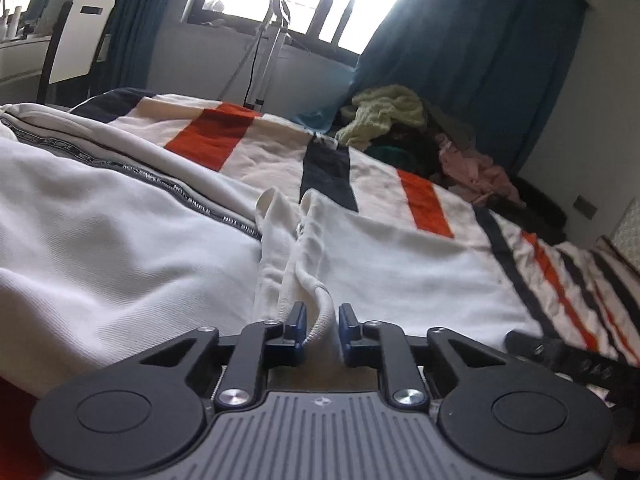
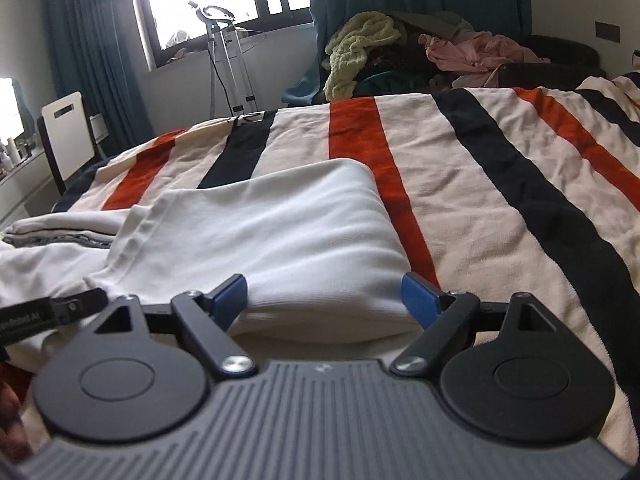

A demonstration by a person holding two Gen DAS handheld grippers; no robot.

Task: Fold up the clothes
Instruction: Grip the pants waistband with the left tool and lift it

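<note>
A white garment (image 1: 120, 232) with a printed dark tape along a seam lies spread on a bed covered by a cream blanket (image 1: 400, 184) with orange and navy stripes. My left gripper (image 1: 323, 326) is shut on a raised ribbed hem of this garment, and the fold is pinched between the blue pads. In the right wrist view a folded-over part of the white garment (image 2: 280, 232) lies on the striped blanket (image 2: 500, 184). My right gripper (image 2: 325, 300) is open wide and straddles that part's near edge, one blue pad on each side. The left gripper's finger (image 2: 60, 308) shows at the left edge.
A heap of clothes (image 2: 400, 48), yellow-green, pink and dark, sits at the far end of the bed by teal curtains (image 1: 460, 40). A garment steamer stand (image 2: 228, 60) and a white-backed chair (image 2: 64, 132) stand under the window.
</note>
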